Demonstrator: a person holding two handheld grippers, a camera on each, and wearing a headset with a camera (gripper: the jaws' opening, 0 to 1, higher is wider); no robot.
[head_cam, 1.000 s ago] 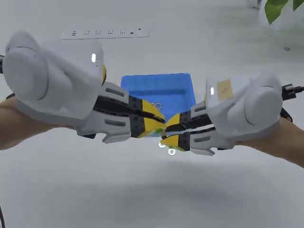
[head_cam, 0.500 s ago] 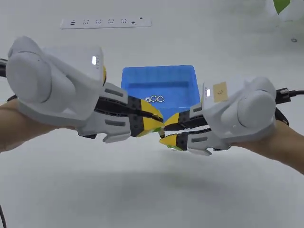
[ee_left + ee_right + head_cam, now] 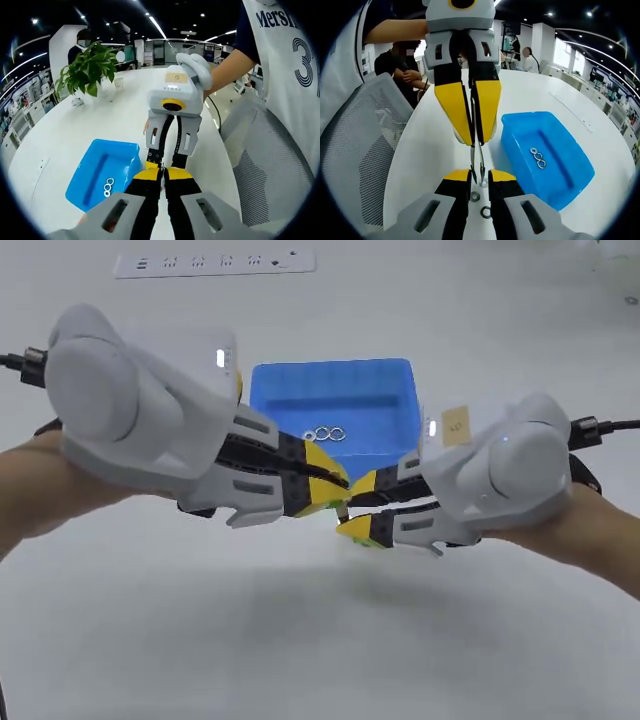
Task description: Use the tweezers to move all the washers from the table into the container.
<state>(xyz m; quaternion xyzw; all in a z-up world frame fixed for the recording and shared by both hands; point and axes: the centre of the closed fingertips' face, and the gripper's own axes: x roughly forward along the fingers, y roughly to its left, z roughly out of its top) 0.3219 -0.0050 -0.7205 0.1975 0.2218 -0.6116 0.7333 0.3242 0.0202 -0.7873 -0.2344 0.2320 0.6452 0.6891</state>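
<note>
Gripping the tweezers between nearly closed jaws, the left gripper points them down at the table just beside the container. The right gripper has its jaws narrowly parted, empty, flanking the tweezer tips. Loose washers lie there beside the container; three more lie inside it.

The left gripper and right gripper meet tip to tip above the surface. The tweezers stick out from between the left fingers towards the right fingers, and beneath these two washers lie on the surface. Just behind the fingertips sits the container, with three washers in a row inside. Well behind it lies a power strip.
</note>
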